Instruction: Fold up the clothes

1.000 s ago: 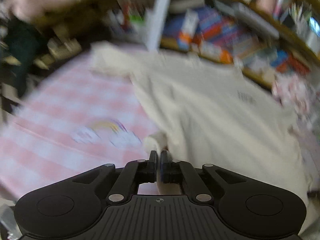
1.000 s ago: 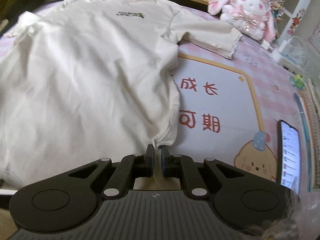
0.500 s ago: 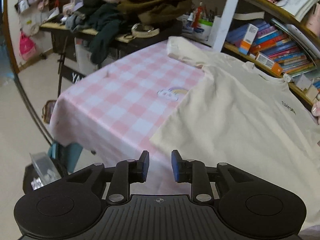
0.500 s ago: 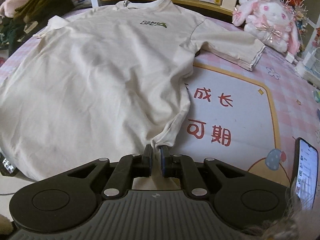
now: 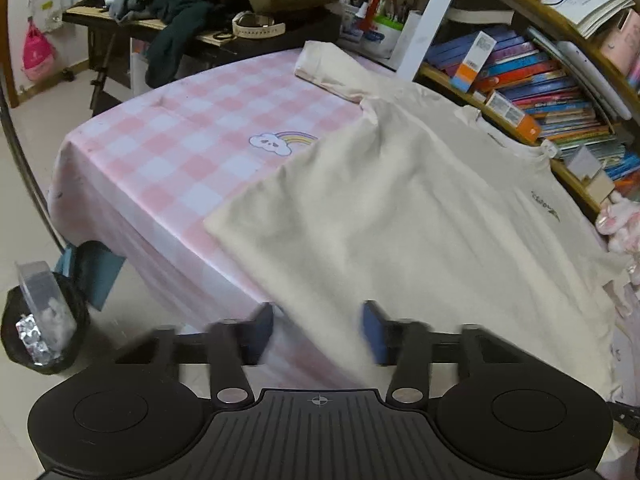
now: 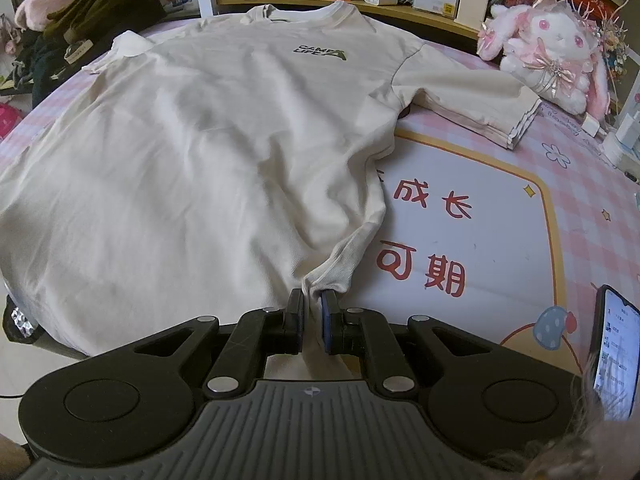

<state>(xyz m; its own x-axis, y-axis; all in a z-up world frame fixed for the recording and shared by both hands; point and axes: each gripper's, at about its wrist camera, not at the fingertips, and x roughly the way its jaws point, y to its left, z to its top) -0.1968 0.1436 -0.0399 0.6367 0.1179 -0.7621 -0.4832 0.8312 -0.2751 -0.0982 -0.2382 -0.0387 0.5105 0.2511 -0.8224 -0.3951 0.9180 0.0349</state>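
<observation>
Spreading seemed the step in hand: the cream cotton T-shirt (image 6: 208, 152) lay flat on the pink checked bench (image 5: 192, 128). The right gripper (image 6: 313, 312) pinched its hem corner, while the left gripper (image 5: 318, 328) hung with fingers wide apart, empty. Next, probably, it needed a hem grip.

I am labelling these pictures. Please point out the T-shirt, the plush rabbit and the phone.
T-shirt (image 6: 208, 168): right wrist view, middle of the chest cloth.
plush rabbit (image 6: 560, 40): right wrist view, its face.
phone (image 6: 614, 352): right wrist view, its lit screen.

You get soft, even indoor light with faint shadows, strong fisheye bending at the edges, and motion blur on the left gripper (image 5: 318, 330) fingers.
</observation>
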